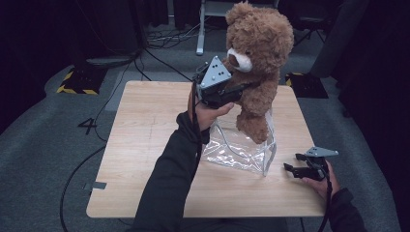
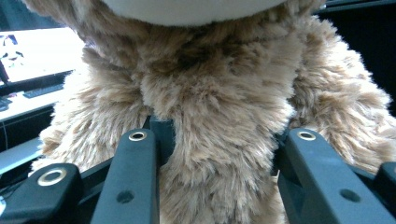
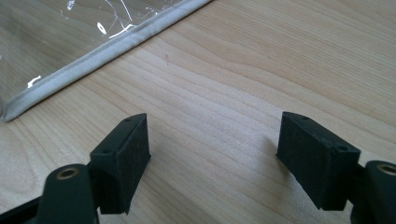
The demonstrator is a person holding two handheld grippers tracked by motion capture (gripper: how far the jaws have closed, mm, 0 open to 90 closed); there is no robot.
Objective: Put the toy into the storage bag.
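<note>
Left gripper (image 1: 231, 92) fingers squeeze teddy bear (image 1: 258, 53) belly, bear upright, feet right over clear bag (image 1: 241, 147) near surface middle. Right gripper (image 1: 296, 164) wide open, empty, beside bag.

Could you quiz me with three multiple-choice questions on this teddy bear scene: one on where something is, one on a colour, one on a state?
1. Where is the teddy bear?
A. Flat on the floor
B. Held up over the clear plastic bag, one foot at its opening
C. Lying at the table's near left corner

2. What colour is the bear's fur?
A. Brown
B. Blue
C. White all over

3. How does the right gripper stand?
A. Shut on the bear
B. Shut on the bag
C. Open, holding nothing, above the wooden table

Answers:
1 B: the high view shows the left gripper clamping the bear's body above the bag.
2 A: tan-brown fur, with a pale muzzle.
3 C: the right gripper view shows its jaws apart over bare wood.
</note>
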